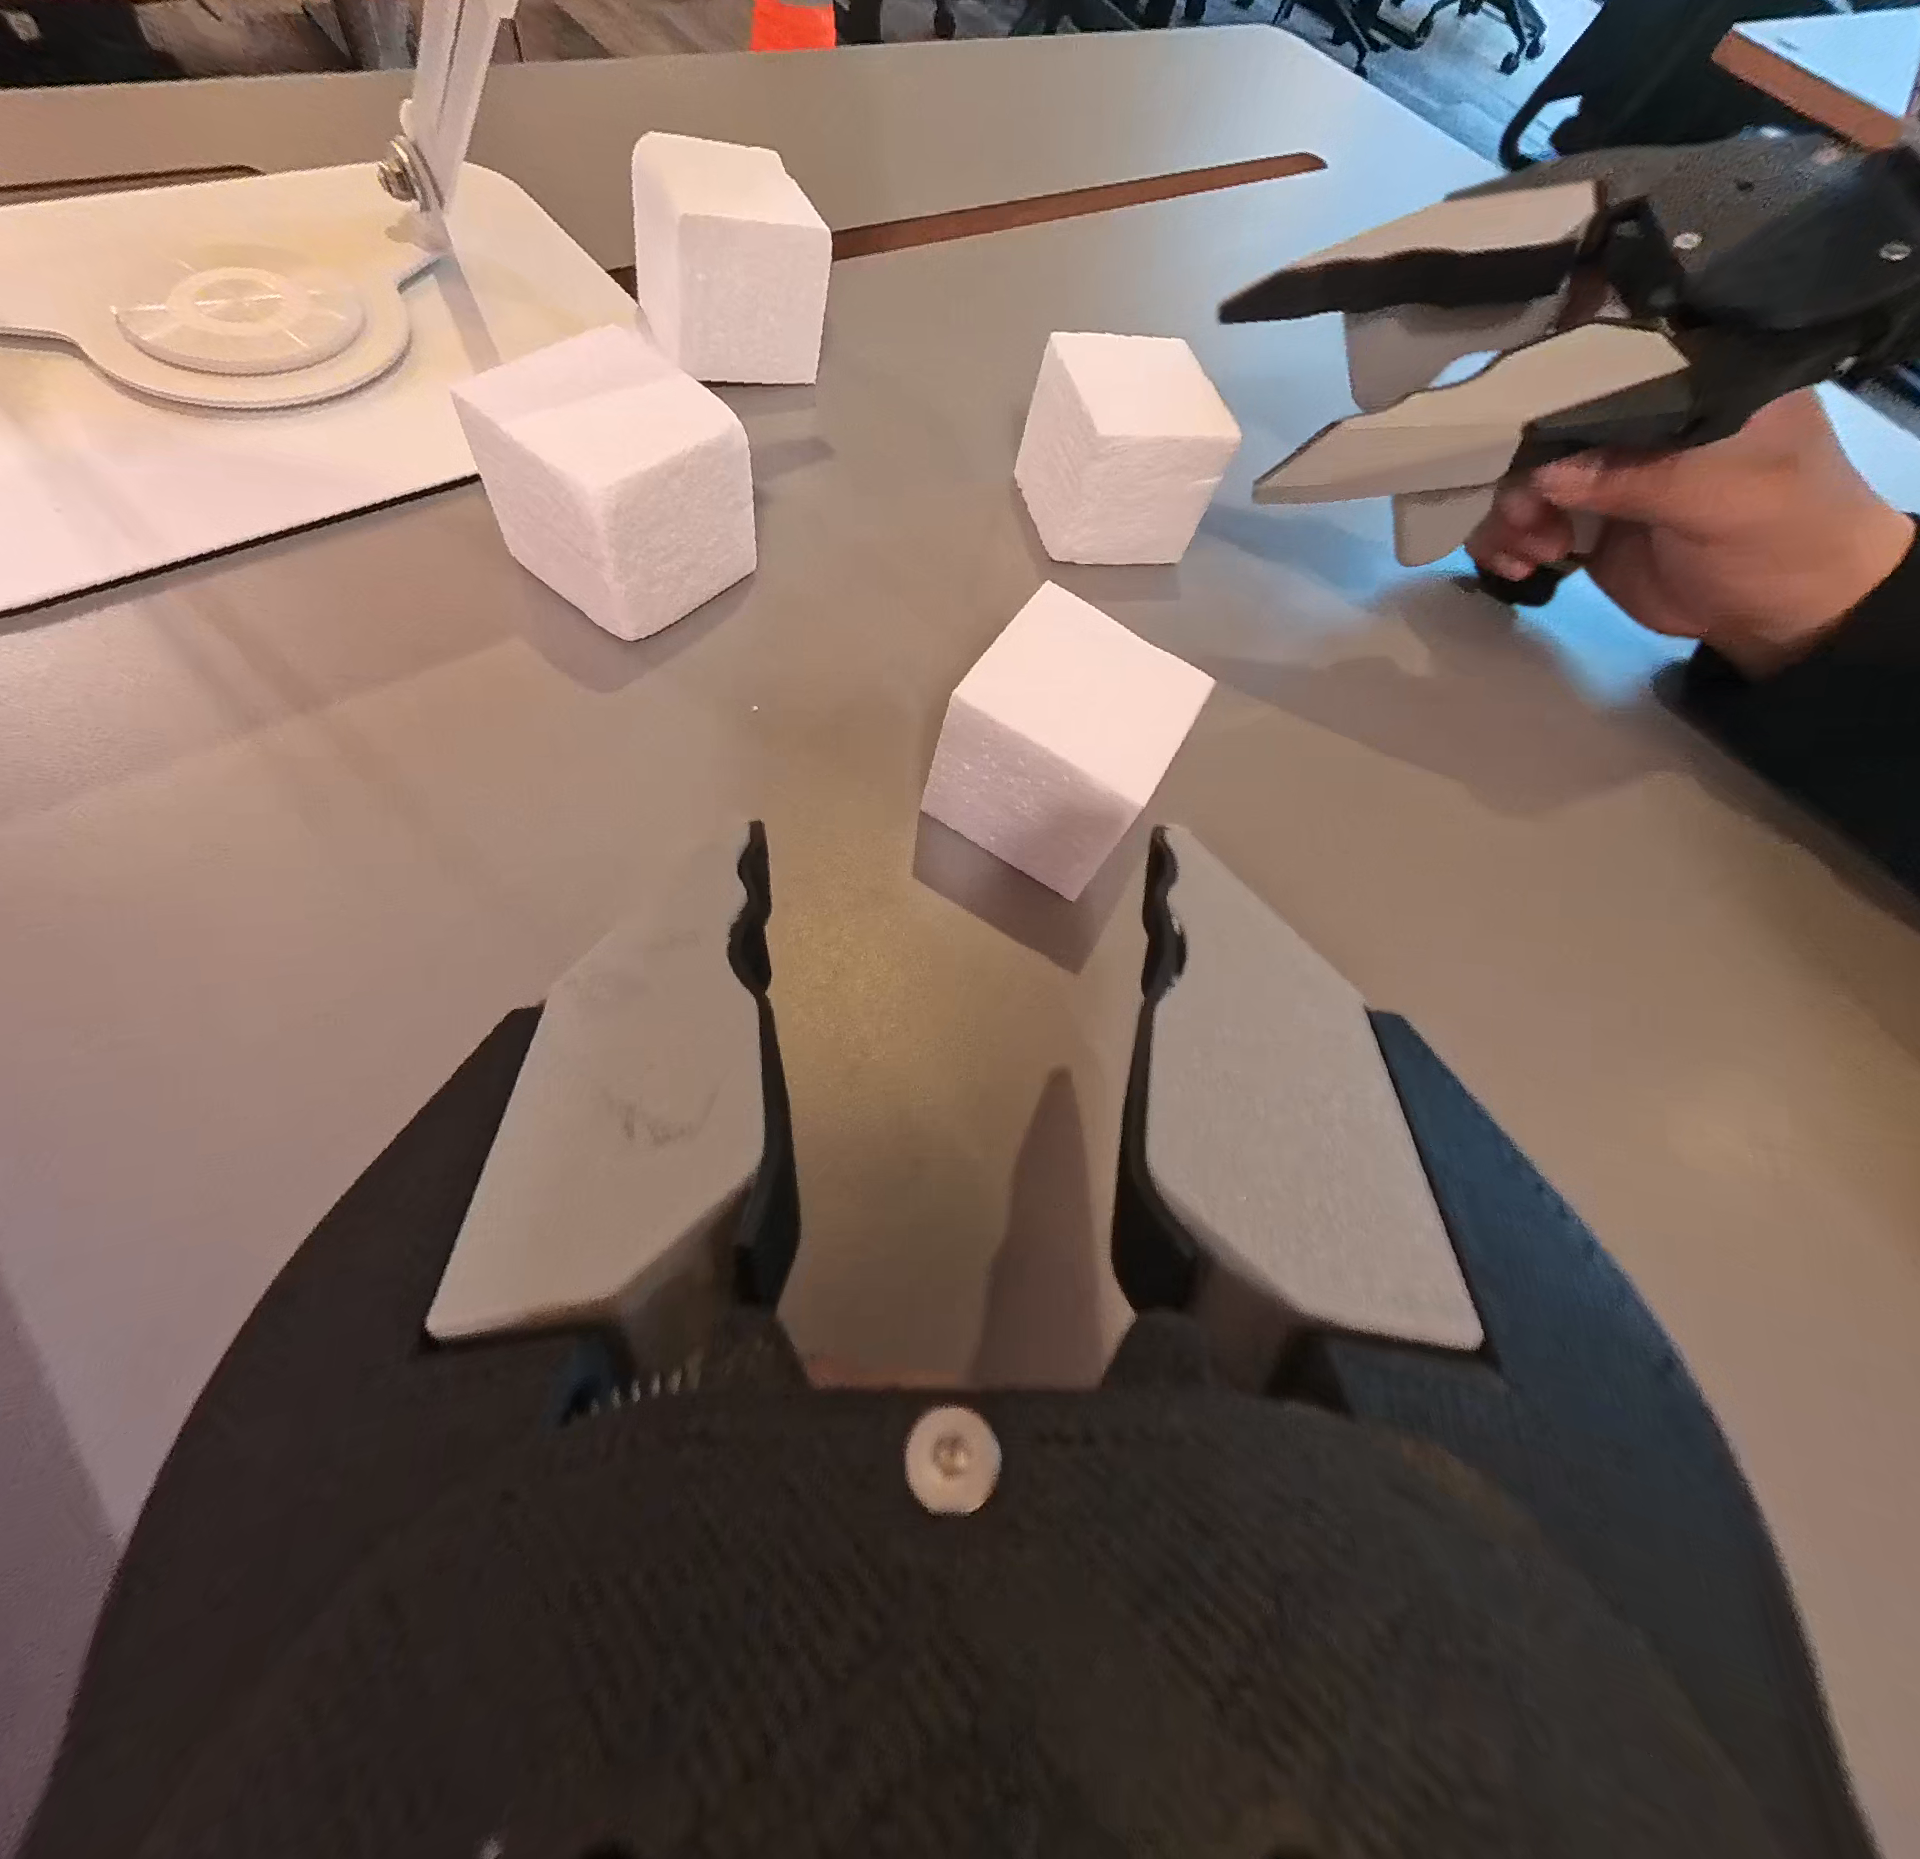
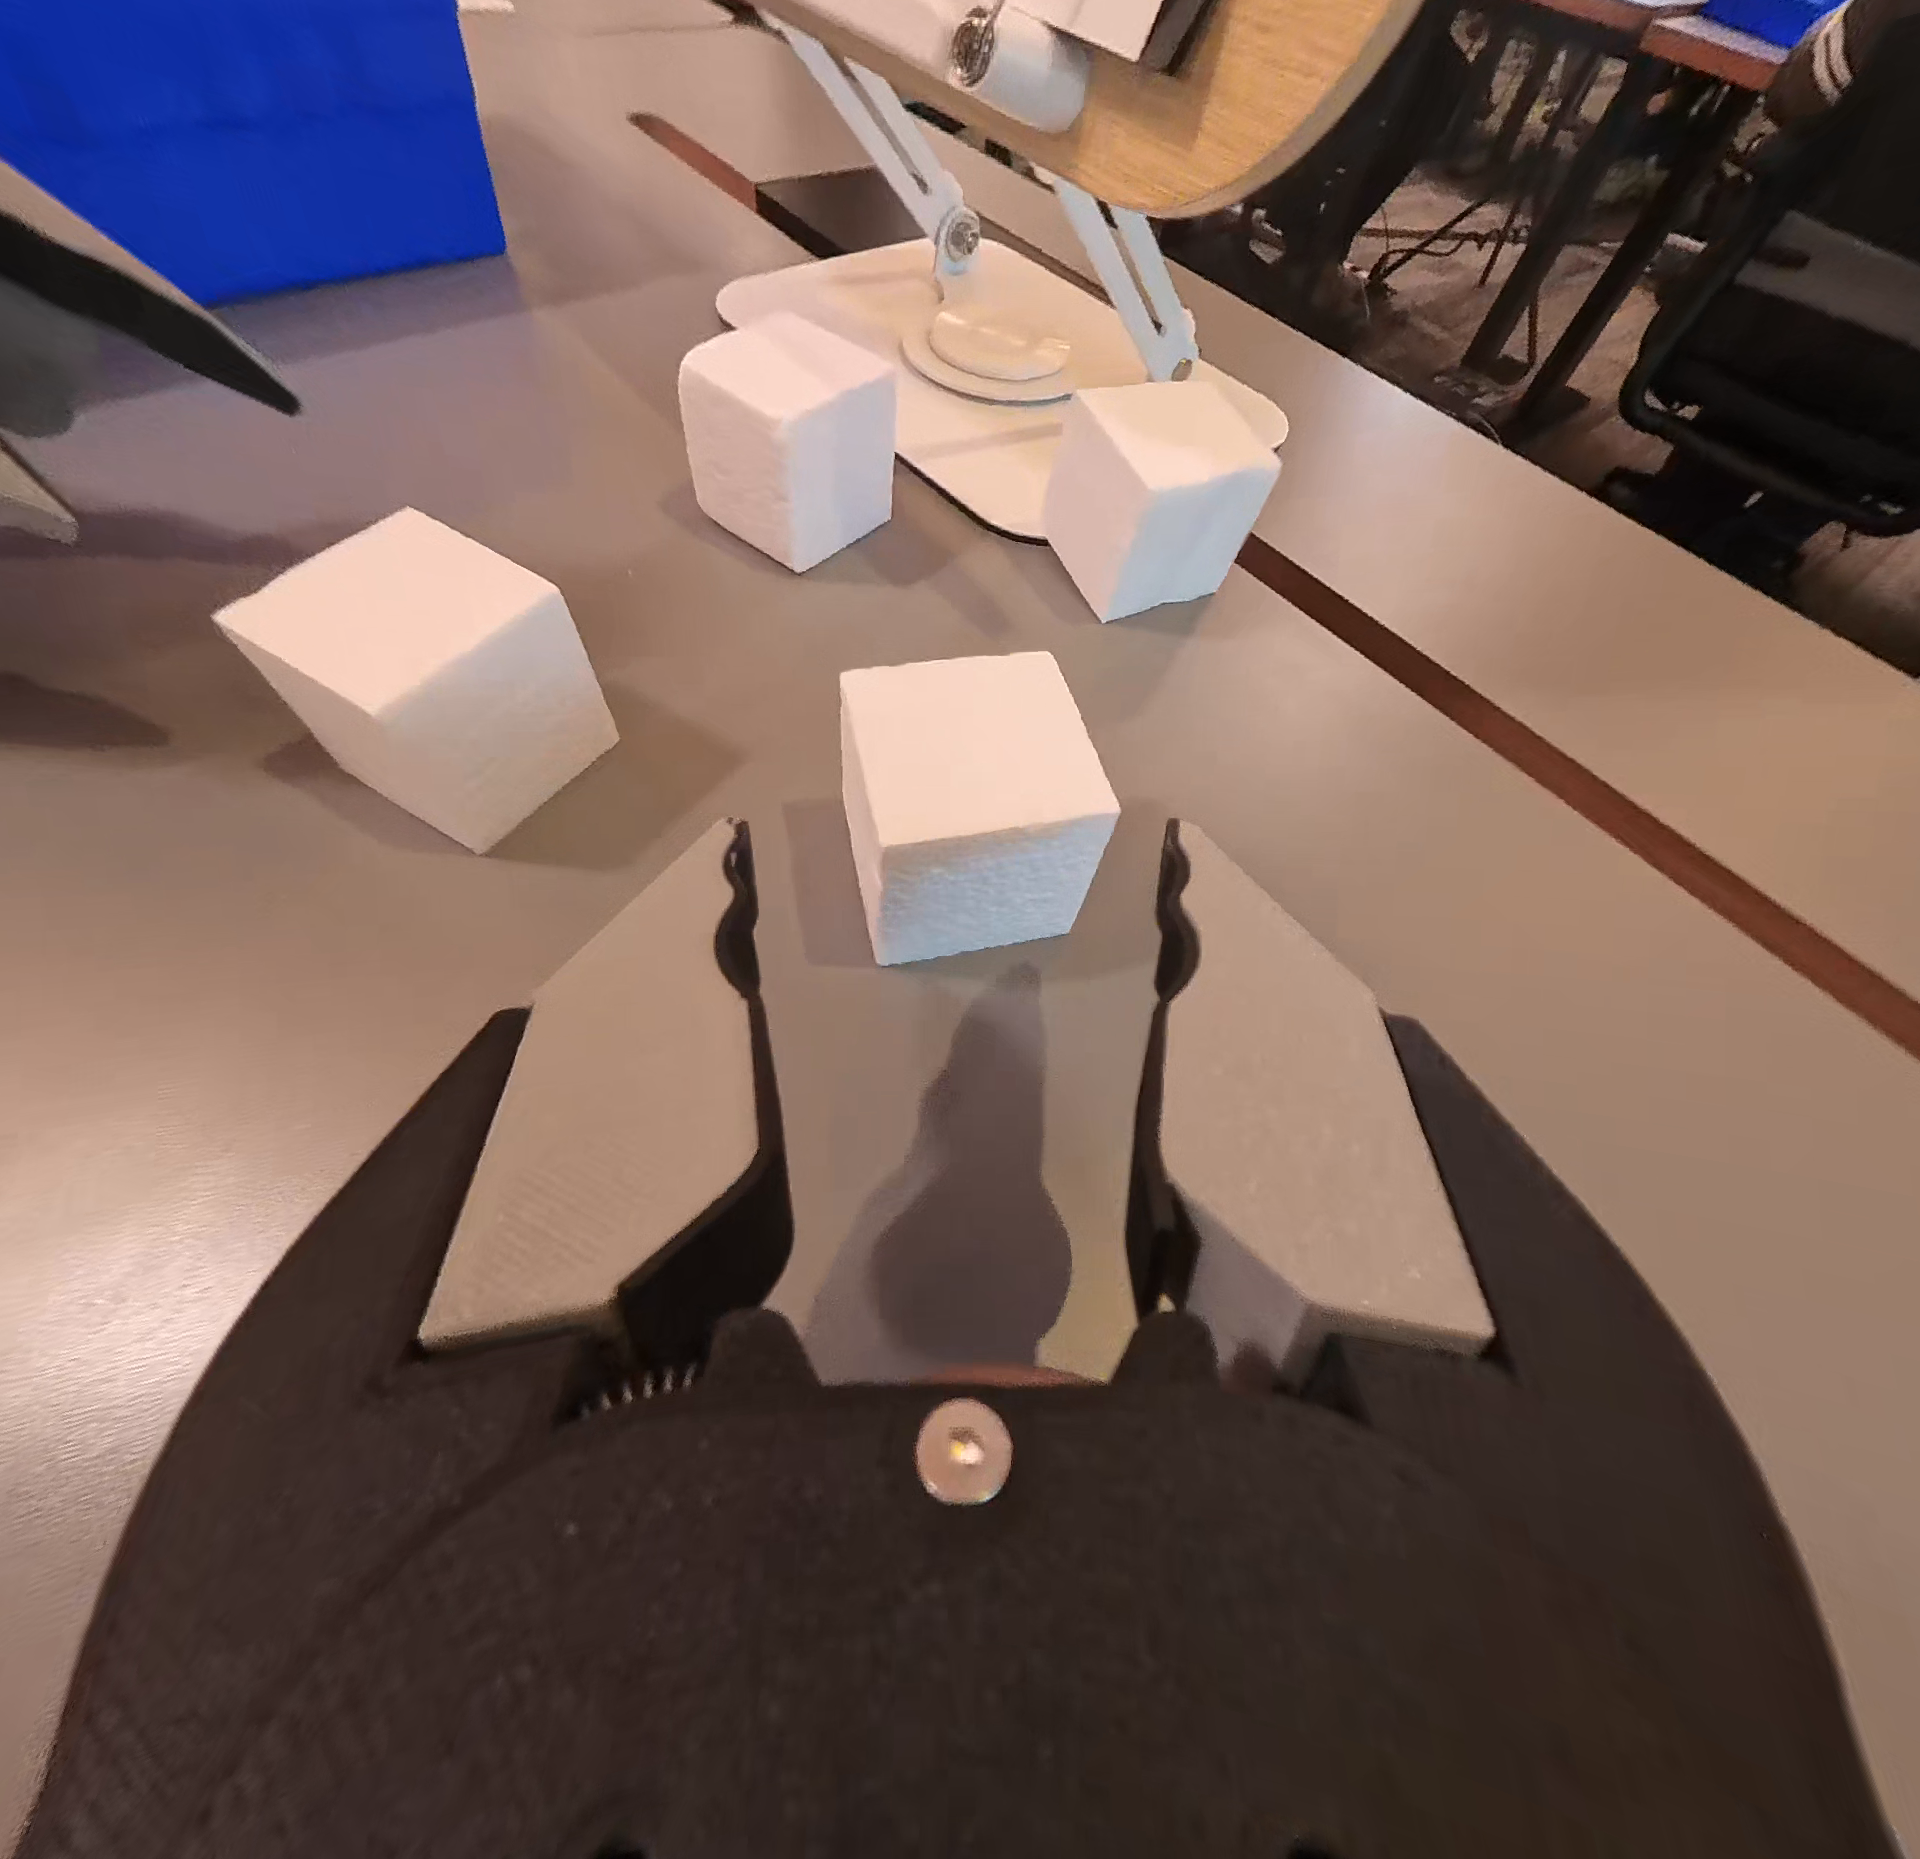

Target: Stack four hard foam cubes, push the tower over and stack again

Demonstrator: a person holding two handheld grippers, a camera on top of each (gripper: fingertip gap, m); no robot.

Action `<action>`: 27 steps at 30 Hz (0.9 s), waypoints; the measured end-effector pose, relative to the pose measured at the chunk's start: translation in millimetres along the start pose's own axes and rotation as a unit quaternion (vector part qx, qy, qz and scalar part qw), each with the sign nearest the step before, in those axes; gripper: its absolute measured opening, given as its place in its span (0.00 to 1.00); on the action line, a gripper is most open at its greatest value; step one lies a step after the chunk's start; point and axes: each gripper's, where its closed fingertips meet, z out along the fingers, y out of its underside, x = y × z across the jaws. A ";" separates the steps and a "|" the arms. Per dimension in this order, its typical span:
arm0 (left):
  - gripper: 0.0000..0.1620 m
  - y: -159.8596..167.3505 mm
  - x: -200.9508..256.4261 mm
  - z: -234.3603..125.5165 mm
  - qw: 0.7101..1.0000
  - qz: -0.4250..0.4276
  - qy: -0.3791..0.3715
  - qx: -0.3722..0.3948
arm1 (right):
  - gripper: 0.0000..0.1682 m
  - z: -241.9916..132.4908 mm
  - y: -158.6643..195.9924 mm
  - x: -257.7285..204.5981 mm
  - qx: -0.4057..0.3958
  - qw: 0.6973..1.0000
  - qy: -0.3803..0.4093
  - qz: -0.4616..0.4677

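Lying scattered and unstacked on the grey tabletop, four white hard-foam cubes await empty, wide-spread left gripper and right gripper; light, stiff, probably dentable, they're best pinched across flat opposite faces.

Left gripper held low, pointing forward, jaws spread wide, nothing between the fingers. Right gripper likewise spread and empty, gripped by a hand in a dark sleeve, angled inward from the right.
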 end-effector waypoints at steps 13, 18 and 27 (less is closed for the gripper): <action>0.44 6.2 -3.3 3.1 1.000 0.009 -0.009 -0.017 | 0.31 3.8 -8.0 -19.4 0.008 0.991 -0.132 0.004; 0.44 5.0 -4.4 2.2 1.000 0.007 -0.011 -0.014 | 0.31 -37.3 -26.1 -77.8 0.040 0.975 -0.216 -0.020; 0.44 -1.9 -14.5 -6.2 0.999 0.005 -0.040 0.001 | 0.31 -25.2 1.8 -173.9 -0.036 0.962 -0.259 -0.078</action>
